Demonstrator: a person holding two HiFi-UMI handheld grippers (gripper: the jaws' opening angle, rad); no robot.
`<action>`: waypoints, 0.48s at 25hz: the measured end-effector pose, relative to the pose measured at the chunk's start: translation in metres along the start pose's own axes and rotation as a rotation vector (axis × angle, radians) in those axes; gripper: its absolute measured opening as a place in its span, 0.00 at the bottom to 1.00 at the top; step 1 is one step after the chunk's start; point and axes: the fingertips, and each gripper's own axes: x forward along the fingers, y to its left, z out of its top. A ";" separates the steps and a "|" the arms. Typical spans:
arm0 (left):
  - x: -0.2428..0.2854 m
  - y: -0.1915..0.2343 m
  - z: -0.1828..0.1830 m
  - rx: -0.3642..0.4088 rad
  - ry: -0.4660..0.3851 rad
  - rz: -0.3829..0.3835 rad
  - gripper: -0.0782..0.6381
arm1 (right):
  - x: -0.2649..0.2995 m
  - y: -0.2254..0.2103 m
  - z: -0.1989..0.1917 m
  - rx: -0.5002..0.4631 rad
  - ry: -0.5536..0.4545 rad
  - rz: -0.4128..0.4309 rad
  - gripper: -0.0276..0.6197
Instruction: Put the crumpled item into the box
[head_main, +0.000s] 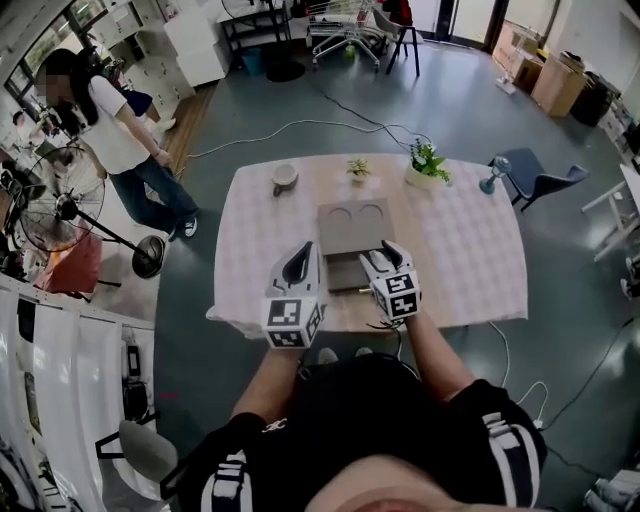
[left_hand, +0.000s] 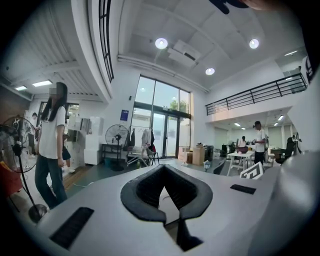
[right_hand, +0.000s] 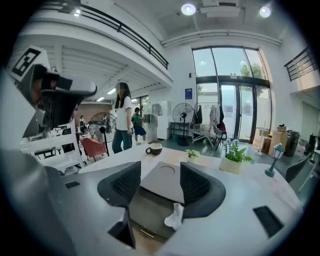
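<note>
A flat grey box (head_main: 352, 225) sits mid-table, its lid (right_hand: 161, 181) marked with round recesses and its drawer (right_hand: 147, 210) pulled out toward me. The crumpled item, a white tissue (right_hand: 175, 216), lies at the drawer's right side, just under the right-hand pad. I cannot tell whether it touches that pad. My right gripper (right_hand: 160, 184) hovers over the drawer (head_main: 343, 272) with its jaws wide open and nothing pressed between them. In the head view the right gripper (head_main: 385, 256) hides the tissue. My left gripper (head_main: 300, 264) is beside the box's left side. The left gripper (left_hand: 162, 168) is shut, holding nothing.
On the checked tablecloth (head_main: 470, 250) behind the box stand a cup (head_main: 285, 177), a small plant (head_main: 358, 169), a larger potted plant (head_main: 428, 162) and a small lamp (head_main: 494, 173). A person (head_main: 125, 150) and a floor fan (head_main: 60, 215) are left of the table. A blue chair (head_main: 545, 178) stands at the right.
</note>
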 end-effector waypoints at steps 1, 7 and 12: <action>0.002 0.000 0.000 0.000 0.001 -0.001 0.10 | 0.004 -0.001 -0.010 -0.002 0.023 -0.002 0.40; 0.007 0.012 -0.003 -0.004 0.012 0.004 0.10 | 0.027 -0.001 -0.062 0.010 0.164 -0.005 0.40; 0.013 0.022 -0.004 -0.005 0.013 0.014 0.10 | 0.040 -0.001 -0.096 0.016 0.256 0.007 0.40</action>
